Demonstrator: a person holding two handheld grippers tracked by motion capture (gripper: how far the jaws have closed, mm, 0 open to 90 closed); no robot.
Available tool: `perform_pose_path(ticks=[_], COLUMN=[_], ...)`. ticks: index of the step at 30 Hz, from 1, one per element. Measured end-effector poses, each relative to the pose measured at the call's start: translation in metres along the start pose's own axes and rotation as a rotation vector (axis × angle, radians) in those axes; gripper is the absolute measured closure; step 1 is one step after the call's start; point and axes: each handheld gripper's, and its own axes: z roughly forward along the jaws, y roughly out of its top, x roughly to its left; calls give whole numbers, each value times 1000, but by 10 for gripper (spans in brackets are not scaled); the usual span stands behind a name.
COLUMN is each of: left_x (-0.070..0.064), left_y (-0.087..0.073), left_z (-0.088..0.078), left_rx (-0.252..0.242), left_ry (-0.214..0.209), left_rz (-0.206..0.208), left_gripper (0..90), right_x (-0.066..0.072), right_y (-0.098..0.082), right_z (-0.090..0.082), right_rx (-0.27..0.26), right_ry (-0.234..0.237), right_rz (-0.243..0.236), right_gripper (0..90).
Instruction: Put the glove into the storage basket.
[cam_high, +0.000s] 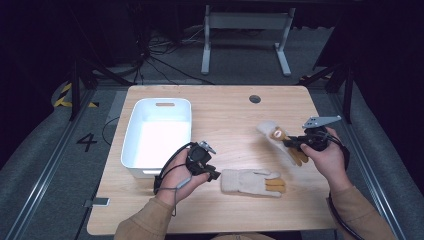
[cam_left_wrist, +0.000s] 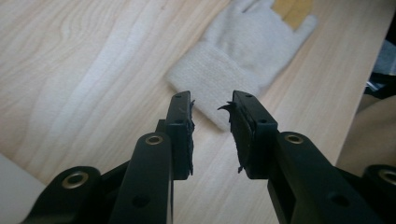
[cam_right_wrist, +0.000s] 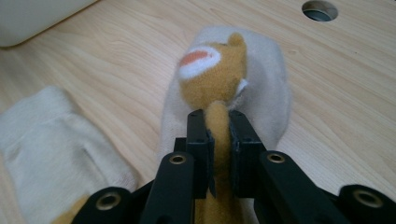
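A: Nearest item?

B: One cream knitted glove with tan fingertip patches (cam_high: 252, 182), flat on the pale wooden table (cam_high: 235, 210) by its near edge. Its long axis runs along that edge, cuff toward the left side, fingers toward the right.

A: Tool nearest it?

B: The left gripper (cam_high: 213, 175), just beside the cuff and level with it. In the left gripper view its jaws stand spread, nothing between them, and the cuff (cam_left_wrist: 219, 81) lies straight ahead of the tips. A move along the glove's own axis would likely put the cuff in the gap.

A: The right gripper (cam_high: 289, 142)?

B: Farther in, toward the right edge, pressed onto a tan finger (cam_right_wrist: 218, 130) of a second cream glove with a tan animal face (cam_high: 278, 136). That glove appears partly lifted, its cuff toward the far edge.

A: Beyond?

B: One white rectangular plastic bin (cam_high: 157, 135), empty, near the far left corner.

A: Count?

B: Gloves, two. Grippers, two. Bin, one.
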Motion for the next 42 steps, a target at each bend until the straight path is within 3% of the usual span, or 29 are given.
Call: perform_pose_path(ticks=[3, 9, 17, 25, 42], left_x=[1, 1, 0, 1, 4], left_y=[2, 8, 13, 16, 16], left_z=[0, -1, 1, -1, -2], left_rx=[-4, -9, -5, -12, -20], left_ry=[-13, -21, -33, -39, -39], left_rz=[0, 9, 21, 25, 11], left_gripper=[702, 697, 697, 685, 683], right_x=[2, 15, 27, 37, 57], right_y=[-1, -2, -3, -4, -4], right_z=[-3, -13, -19, -18, -5], right_rx=[1, 34, 37, 55, 75], right_ry=[13, 73, 138, 208, 318], right_rz=[-12, -94, -142, -206, -287], right_gripper=[811, 809, 809, 808, 806])
